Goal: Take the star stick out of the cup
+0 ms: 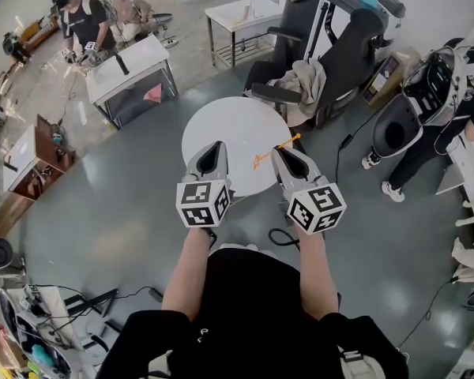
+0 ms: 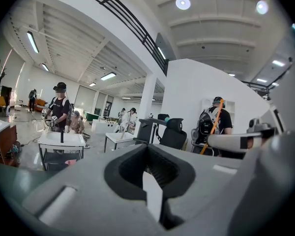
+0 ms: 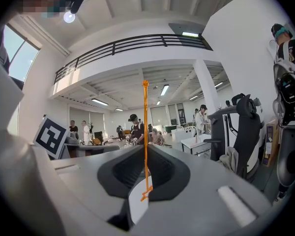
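Observation:
My right gripper (image 1: 281, 153) is shut on a thin orange star stick (image 1: 275, 150), which slants across its tip above the round white table (image 1: 229, 125). Seen from the right gripper view, the star stick (image 3: 145, 132) stands straight up between the closed jaws of the right gripper (image 3: 145, 150), its small star end low over the table. The left gripper (image 1: 214, 148) hovers beside it over the table's near edge, jaws together with nothing in them. In the left gripper view the stick (image 2: 211, 130) and the right gripper (image 2: 238, 140) appear at the right. No cup shows in any view.
A black office chair (image 1: 340, 61) draped with cloth stands behind the table. A person in a headset (image 1: 446, 93) is at the right. White work tables (image 1: 130, 69) with people lie at the back left. A cable (image 1: 281, 238) loops on the floor near my feet.

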Tool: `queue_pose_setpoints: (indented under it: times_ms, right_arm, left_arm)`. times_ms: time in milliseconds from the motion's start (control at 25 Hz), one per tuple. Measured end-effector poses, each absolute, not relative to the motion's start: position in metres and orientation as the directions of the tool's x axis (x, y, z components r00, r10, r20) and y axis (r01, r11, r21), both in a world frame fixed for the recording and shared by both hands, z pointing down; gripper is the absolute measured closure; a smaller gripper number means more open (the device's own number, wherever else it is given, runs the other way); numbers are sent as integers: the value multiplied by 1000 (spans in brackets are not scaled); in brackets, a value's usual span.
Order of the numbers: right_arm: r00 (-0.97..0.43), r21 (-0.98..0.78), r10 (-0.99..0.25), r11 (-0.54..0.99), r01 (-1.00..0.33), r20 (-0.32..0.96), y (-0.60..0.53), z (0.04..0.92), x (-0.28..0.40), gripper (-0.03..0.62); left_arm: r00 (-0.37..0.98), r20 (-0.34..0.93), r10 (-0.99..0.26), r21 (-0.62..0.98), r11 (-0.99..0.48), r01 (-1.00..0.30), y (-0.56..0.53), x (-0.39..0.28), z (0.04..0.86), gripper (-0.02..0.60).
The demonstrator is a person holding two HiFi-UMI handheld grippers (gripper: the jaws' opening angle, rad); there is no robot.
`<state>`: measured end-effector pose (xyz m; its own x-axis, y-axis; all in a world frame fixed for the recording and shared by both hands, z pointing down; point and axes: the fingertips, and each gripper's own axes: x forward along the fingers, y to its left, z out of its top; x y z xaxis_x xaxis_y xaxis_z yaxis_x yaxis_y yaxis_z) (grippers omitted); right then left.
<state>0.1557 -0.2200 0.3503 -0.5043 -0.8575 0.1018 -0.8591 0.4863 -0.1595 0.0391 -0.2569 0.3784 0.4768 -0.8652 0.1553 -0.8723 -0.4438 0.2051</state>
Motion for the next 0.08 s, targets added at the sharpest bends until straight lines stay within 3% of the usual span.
queue_pose_setpoints:
  times_ms: [80]
  right_arm:
    - [-510, -158, -854, 492, -856, 104, -222, 351, 153, 576]
  left_arm:
    - [476, 158, -865, 205, -442, -873, -258, 37, 380, 578]
